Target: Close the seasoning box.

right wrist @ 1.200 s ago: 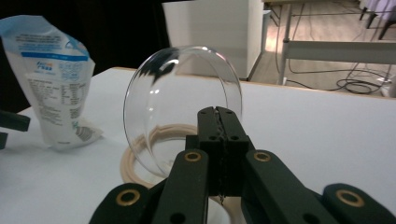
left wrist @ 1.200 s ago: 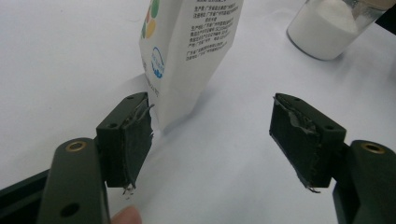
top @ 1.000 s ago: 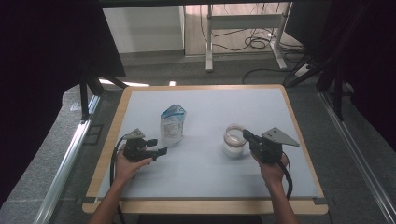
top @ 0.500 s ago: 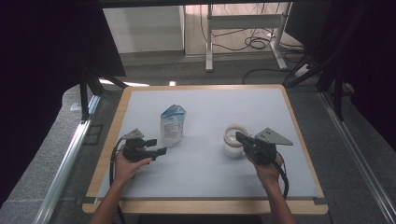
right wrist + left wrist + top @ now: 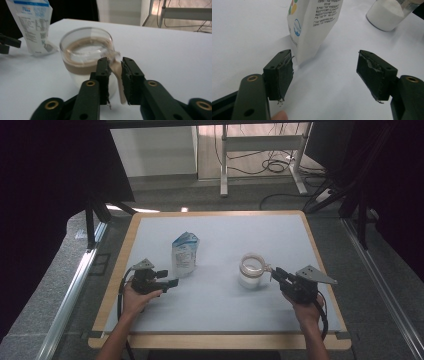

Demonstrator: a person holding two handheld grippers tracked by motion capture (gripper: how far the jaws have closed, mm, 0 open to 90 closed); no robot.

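The left gripper [image 5: 325, 72] is being shown as two black jaws faced with dark, frayed pads [image 5: 284, 75], brass-ringed holes set behind them. The right gripper [image 5: 115, 75] is being built alike, topped by a grey three-cornered plate [image 5: 315, 275]. Black cables [image 5: 121, 290] are being trailed from both. Forearms are being left bare.

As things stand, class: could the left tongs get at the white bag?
Probably yes: the left tongs are open, the bag stands just ahead, and bare table lies between.
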